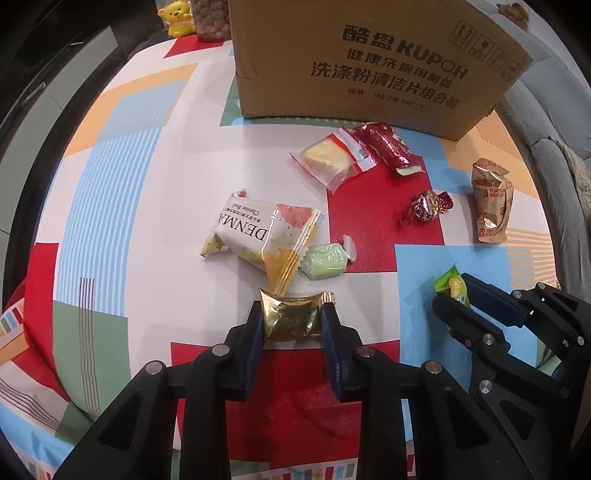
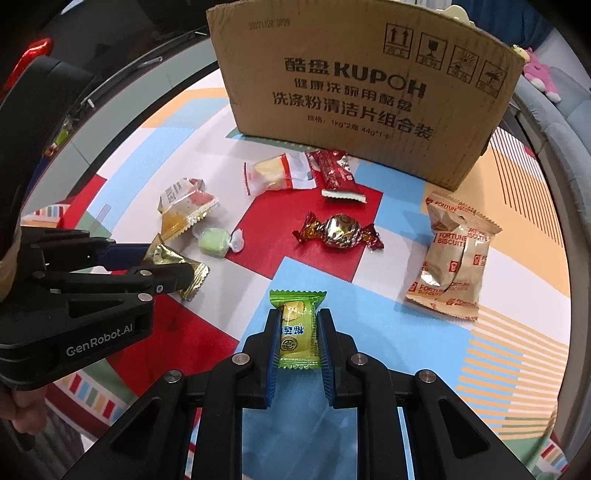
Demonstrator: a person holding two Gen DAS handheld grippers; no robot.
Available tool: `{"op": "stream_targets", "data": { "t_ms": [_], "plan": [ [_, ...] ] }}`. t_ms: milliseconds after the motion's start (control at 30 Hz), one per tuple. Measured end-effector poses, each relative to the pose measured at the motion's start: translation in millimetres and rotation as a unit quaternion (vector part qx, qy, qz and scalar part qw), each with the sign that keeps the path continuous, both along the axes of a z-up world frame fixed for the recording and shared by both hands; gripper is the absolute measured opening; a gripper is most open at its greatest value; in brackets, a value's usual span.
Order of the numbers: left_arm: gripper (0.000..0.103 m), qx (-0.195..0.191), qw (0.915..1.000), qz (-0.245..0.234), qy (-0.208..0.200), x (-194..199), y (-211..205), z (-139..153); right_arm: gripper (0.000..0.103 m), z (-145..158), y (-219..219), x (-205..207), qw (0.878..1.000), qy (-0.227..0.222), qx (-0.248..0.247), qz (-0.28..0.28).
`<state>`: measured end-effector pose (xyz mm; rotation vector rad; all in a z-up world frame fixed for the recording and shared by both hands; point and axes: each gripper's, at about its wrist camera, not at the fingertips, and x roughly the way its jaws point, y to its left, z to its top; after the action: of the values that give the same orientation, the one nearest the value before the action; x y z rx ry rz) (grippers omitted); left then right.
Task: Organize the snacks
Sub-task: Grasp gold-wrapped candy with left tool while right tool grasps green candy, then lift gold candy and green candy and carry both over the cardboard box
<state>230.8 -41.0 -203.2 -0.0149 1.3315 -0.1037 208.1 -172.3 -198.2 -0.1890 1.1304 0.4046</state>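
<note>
From the left wrist, the left tool [image 1: 291, 320] was clamped on a gold packet [image 1: 291, 317] resting on the tabletop [image 1: 184, 155] (patterned cloth). From the right wrist, the right tool [image 2: 297, 334] was clamped on a green packet [image 2: 297, 328], before the box [image 2: 362, 92].

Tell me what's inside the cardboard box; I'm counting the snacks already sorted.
Cannot tell. Both views show only the cardboard box from outside: its printed front wall hides the interior. Something pale shows above its rim, unclear whether inside or behind.
</note>
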Motion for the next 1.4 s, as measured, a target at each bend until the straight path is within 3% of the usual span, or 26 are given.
{"op": "stream_targets", "data": {
  "t_ms": [1400],
  "plan": [
    [0.03, -0.02, 0.9971, 0.012, -0.072, -17, 6, 73, 0.021, 74, 0, -20, 0.997, -0.056, 0.014, -0.046]
  ]
}}
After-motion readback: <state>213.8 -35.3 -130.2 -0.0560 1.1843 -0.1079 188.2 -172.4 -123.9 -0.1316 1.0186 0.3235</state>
